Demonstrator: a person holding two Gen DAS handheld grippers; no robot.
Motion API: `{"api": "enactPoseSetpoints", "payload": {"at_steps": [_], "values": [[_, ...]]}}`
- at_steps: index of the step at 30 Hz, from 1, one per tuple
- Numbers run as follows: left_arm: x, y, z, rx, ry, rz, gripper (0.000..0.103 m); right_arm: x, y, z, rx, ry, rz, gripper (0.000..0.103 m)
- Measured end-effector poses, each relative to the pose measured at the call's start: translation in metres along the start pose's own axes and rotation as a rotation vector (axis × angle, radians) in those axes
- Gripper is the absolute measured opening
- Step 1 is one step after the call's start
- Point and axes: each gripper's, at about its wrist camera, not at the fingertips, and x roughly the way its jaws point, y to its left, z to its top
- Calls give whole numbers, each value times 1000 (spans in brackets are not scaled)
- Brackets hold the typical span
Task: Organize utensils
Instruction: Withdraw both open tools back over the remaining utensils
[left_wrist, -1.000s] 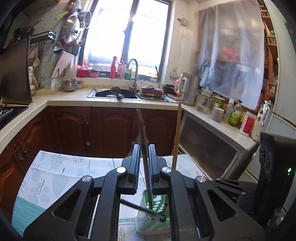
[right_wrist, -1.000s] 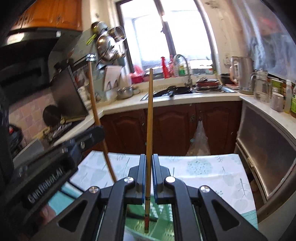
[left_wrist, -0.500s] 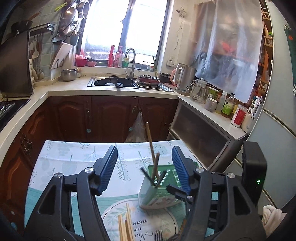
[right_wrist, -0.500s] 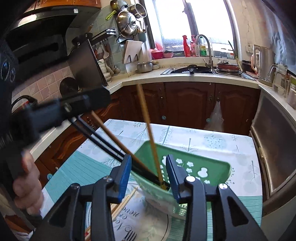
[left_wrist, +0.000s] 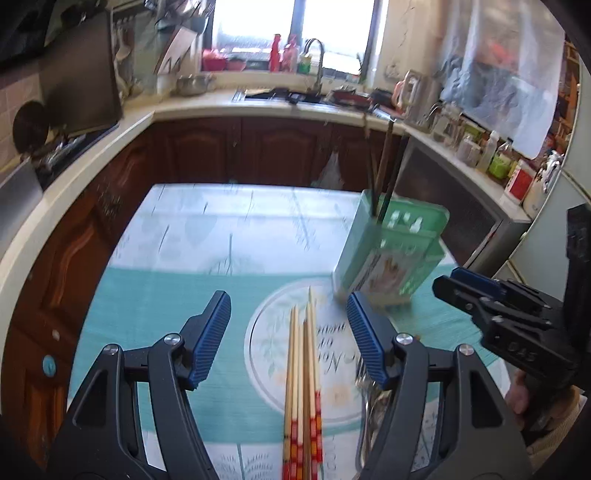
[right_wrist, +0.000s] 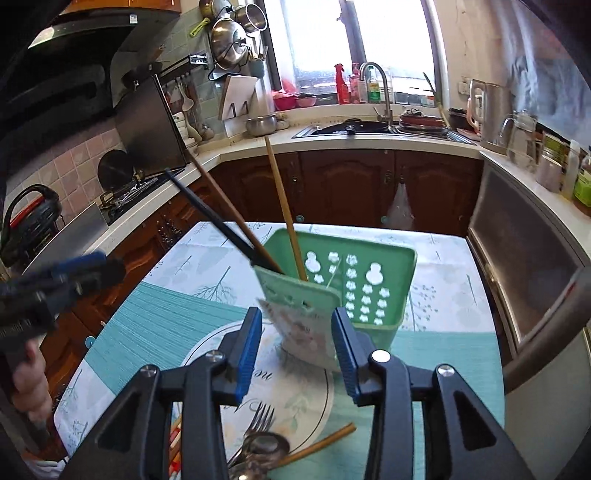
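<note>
Chopsticks (left_wrist: 303, 391) lie bundled on the tablecloth (left_wrist: 177, 295), dead centre between my left gripper's (left_wrist: 288, 339) jaws, which are opening and touch nothing. The green holder (right_wrist: 354, 288) stands at twelve o'clock from my right gripper (right_wrist: 297, 350), sticks already leaning inside; those jaws stand moderately apart, empty.

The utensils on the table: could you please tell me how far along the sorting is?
Done: several chopsticks stand in the green holder. In hand: nothing; the left gripper is opening over the loose chopsticks, and the right gripper is open. Left: those chopsticks, a fork and a spoon.
</note>
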Motion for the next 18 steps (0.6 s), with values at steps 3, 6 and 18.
{"api": "enactPoseSetpoints", "payload": {"at_steps": [3,6,18], "values": [[0,4,-27,-8,44,25,63,-4,9,-15,32,30,44,39],[-2,7,-51,-3,74,43,63,-2,22,-32,51,82,47,39],[-13,-8,-64,36,128,87,73,-7,48,-81,76,199,35,39]]}}
